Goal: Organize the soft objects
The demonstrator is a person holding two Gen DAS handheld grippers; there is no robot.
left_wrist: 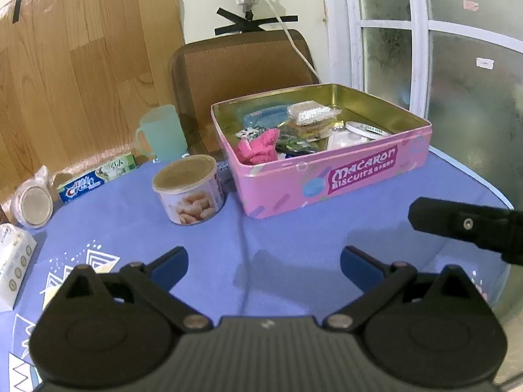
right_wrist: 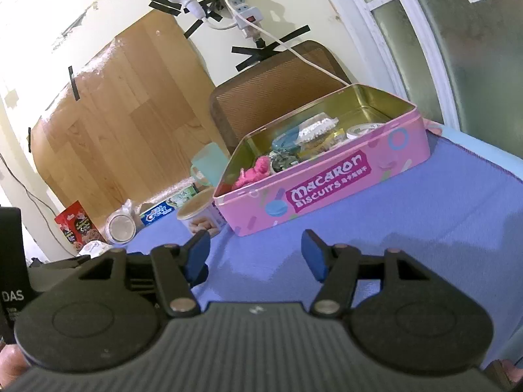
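A pink "Macaron Biscuits" tin (left_wrist: 327, 176) stands open on the blue tablecloth; it also shows in the right wrist view (right_wrist: 327, 183). Inside it lie a fluffy pink cloth (left_wrist: 258, 147), also seen in the right wrist view (right_wrist: 256, 171), a blue item (left_wrist: 266, 116), wrapped snacks (left_wrist: 310, 112) and a white round lid (left_wrist: 362, 129). My left gripper (left_wrist: 264, 266) is open and empty, low over the cloth in front of the tin. My right gripper (right_wrist: 255, 254) is open and empty, also short of the tin. Part of the right gripper's body (left_wrist: 470, 225) shows in the left wrist view.
A snack can (left_wrist: 189, 189) stands left of the tin, with a teal mug (left_wrist: 161, 134) behind it. A toothpaste box (left_wrist: 98, 178), a wrapped jar (left_wrist: 31, 204) and a white box (left_wrist: 13, 261) sit at the left. A brown chair back (left_wrist: 242, 75) stands behind the table.
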